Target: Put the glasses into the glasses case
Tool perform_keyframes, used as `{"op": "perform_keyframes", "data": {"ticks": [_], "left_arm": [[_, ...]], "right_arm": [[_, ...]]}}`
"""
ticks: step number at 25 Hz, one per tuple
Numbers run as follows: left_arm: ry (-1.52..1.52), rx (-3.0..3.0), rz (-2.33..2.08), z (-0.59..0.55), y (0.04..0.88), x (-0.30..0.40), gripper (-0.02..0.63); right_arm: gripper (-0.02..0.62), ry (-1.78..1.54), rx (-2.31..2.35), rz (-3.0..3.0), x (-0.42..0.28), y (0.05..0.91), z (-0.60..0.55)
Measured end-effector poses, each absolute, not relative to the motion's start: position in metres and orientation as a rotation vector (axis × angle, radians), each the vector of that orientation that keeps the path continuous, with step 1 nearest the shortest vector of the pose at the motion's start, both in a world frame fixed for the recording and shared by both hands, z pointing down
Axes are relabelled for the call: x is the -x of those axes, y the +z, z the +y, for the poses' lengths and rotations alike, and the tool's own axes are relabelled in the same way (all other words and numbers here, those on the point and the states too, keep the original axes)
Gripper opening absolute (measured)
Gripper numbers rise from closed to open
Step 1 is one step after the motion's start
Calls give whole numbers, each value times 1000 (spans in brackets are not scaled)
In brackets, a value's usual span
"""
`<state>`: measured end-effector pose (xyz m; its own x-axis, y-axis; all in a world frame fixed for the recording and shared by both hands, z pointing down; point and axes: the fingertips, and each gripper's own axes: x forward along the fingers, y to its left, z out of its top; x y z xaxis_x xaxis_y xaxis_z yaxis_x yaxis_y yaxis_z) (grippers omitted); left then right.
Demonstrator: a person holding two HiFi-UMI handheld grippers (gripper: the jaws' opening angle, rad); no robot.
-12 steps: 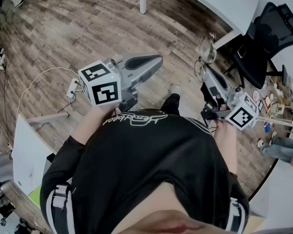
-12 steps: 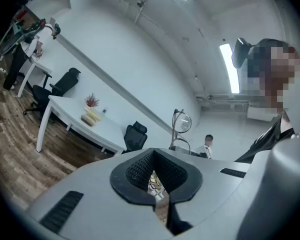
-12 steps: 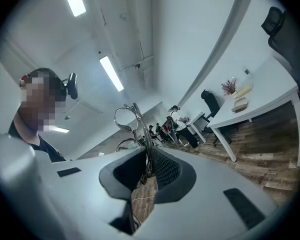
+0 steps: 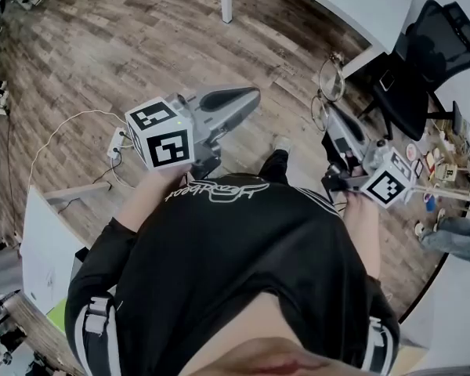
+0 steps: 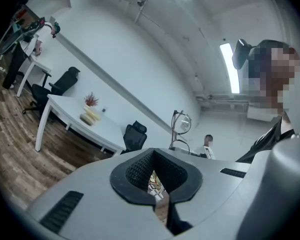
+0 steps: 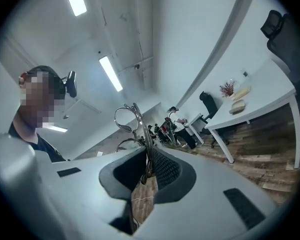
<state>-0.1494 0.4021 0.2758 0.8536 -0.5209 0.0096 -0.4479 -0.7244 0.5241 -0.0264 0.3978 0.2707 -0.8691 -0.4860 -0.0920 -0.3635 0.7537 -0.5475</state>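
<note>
We hold our right gripper out front, clamped on the glasses; our left gripper is level beside it, jaws together.

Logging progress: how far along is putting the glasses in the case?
Done: the glasses are picked up, pinched in the right gripper. In hand: they are held up over the wood floor. Still to do: no case shows in any view and the left gripper is shut and empty, so putting them in remains.

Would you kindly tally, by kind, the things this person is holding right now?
Hand-held gripper: 2, the left hand-held gripper and the right hand-held gripper
Glasses: 1
Total: 3
</note>
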Motion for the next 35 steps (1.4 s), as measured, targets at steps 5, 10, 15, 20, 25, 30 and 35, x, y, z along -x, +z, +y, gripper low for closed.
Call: {"op": "perform_keyframes", "data": {"ticks": [5, 10, 15, 20, 25, 30, 35], "left_arm": [[-178, -2510, -708, 401, 280, 145, 6], [-173, -2502, -716, 385, 284, 135, 6], [-152, -2489, -725, 356, 285, 115, 6], [-126, -2461, -729, 307, 286, 86, 6], [-109, -2471, -728, 261, 285, 62, 6], [-82, -2464, -747, 207, 288, 33, 6], [-75, -2452, -752, 155, 290, -1, 6]], "right_arm": [[32, -782, 691, 2729, 23, 276, 393], [32, -780, 697, 2739, 13, 281, 378], [32, -773, 707, 2760, -6, 286, 350], [32, -815, 694, 2746, -33, 289, 300], [32, -806, 675, 2743, -54, 284, 254], [32, -823, 689, 2739, -84, 282, 200], [32, -840, 718, 2736, -121, 286, 147]]}}
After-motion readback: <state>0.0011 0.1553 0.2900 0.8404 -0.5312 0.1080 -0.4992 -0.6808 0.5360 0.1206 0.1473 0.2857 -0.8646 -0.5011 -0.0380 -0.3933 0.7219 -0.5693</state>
